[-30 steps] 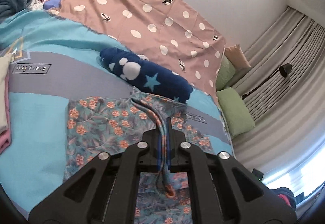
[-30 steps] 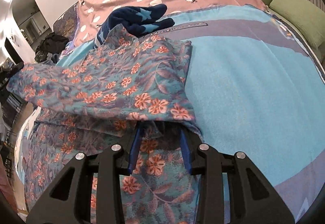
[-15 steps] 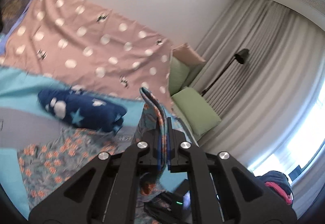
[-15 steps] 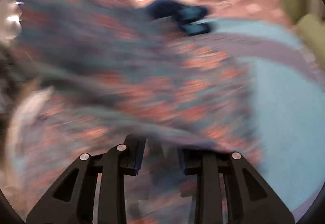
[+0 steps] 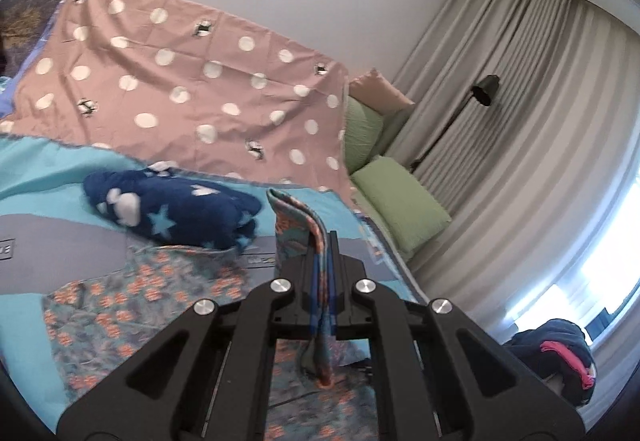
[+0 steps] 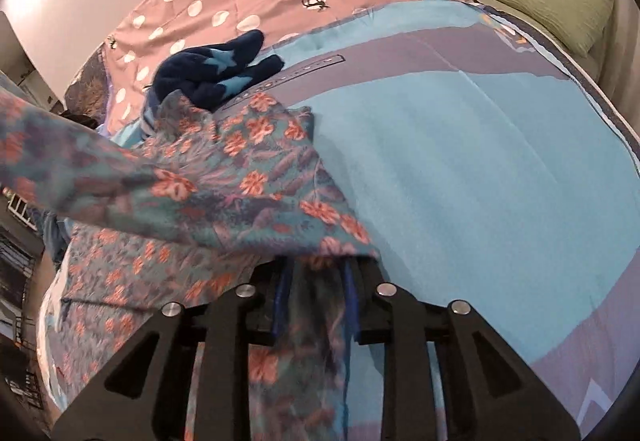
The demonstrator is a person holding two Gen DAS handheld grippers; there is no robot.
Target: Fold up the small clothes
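A: Left wrist view first. What's the left gripper (image 5: 323, 261) doing?
B: Clamped tight on a fold of the floral garment (image 5: 298, 225). The pinched edge stands up between the jaws, and the tail end hangs down behind them.
A: Rest of the garment?
B: Spread on the blue bedspread (image 5: 36, 177) below, lower left of frame. Slightly blurred there.
A: Other stuff?
B: Navy star-print fleece (image 5: 172, 211) bundled just beyond the floral cloth, touching its far edge. Pink polka-dot sheet (image 5: 192, 89) behind that. Green pillows (image 5: 398, 201) by the curtains (image 5: 520, 121), black lamp (image 5: 485, 90) in front of them. Dark clothes pile (image 5: 560, 357) at lower right.
A: Right wrist view?
B: Right gripper (image 6: 316, 273) has the jaws partly apart, with a bunched hem of the same floral garment (image 6: 248, 177) filling the gap. The jaws have just been opening a little. The blue pads look to be against the cloth, so it's gripped.
A: Cloth position?
B: It lifts off to the left, stretched and blurred, with a lower layer lying flat on the bedspread (image 6: 460, 145). The navy fleece (image 6: 216, 69) sits at its far end, touching.
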